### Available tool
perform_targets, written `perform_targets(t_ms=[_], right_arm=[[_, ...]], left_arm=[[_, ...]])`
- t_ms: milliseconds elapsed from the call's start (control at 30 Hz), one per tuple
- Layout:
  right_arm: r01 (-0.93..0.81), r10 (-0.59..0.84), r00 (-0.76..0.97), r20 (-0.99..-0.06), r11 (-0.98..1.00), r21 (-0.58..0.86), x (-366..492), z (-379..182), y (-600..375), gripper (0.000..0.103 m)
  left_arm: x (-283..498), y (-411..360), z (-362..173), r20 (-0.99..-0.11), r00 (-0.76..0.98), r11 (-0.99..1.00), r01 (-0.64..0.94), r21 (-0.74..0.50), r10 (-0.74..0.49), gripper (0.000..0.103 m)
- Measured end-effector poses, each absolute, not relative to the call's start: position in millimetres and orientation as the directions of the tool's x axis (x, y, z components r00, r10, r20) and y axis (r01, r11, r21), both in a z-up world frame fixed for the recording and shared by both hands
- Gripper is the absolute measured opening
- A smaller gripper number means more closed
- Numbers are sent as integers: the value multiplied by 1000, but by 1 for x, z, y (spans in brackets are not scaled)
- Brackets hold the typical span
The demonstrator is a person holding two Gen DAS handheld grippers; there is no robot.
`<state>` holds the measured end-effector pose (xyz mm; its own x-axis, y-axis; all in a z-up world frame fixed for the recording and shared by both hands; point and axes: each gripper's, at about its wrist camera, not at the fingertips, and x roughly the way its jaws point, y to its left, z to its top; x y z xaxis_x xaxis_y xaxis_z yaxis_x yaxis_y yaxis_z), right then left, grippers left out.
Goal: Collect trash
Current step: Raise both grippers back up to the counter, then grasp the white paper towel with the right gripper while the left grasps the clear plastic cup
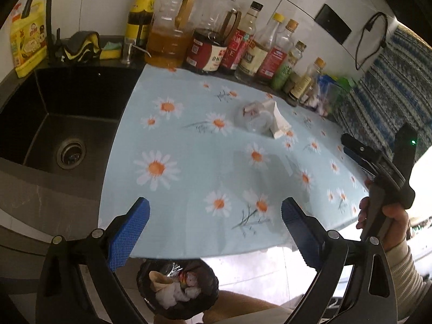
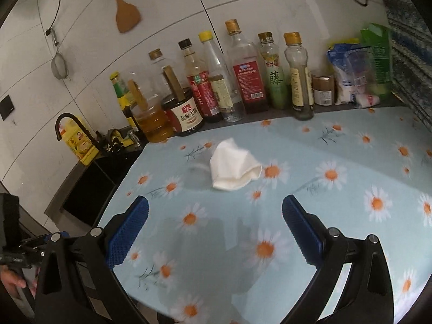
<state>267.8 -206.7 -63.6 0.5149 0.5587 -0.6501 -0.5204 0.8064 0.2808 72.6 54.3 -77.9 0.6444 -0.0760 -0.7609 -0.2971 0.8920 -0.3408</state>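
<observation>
A crumpled white tissue point(image 2: 234, 168) lies on the daisy-print tablecloth point(image 2: 310, 189), with a clear plastic cup lying beside it point(image 1: 255, 118). The tissue also shows in the left wrist view point(image 1: 278, 122). My right gripper point(image 2: 215, 225) is open and empty, a short way in front of the tissue. My left gripper point(image 1: 215, 228) is open and empty at the table's front edge, above a black trash bag point(image 1: 178, 287) on the floor that holds crumpled paper and wrappers. The right gripper also shows in the left wrist view point(image 1: 361, 154) at the right.
A row of sauce and oil bottles point(image 2: 216, 91) lines the back wall. Food packets point(image 2: 356, 73) stand at the back right. A black sink point(image 1: 56, 124) with a black tap point(image 1: 46, 13) lies left of the table.
</observation>
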Motion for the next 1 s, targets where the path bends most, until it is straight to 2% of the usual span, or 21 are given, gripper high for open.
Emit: perform_targets(t_ms=[567, 1000], right_arm=[[-584, 593, 255, -763, 724, 367, 397, -131, -162, 98], [-577, 601, 125, -789, 691, 435, 426, -162, -140, 98]], left_arm=[[128, 16, -70, -812, 582, 857, -434, -276, 33, 95], [146, -5, -80, -839, 542, 830, -492, -262, 56, 95]])
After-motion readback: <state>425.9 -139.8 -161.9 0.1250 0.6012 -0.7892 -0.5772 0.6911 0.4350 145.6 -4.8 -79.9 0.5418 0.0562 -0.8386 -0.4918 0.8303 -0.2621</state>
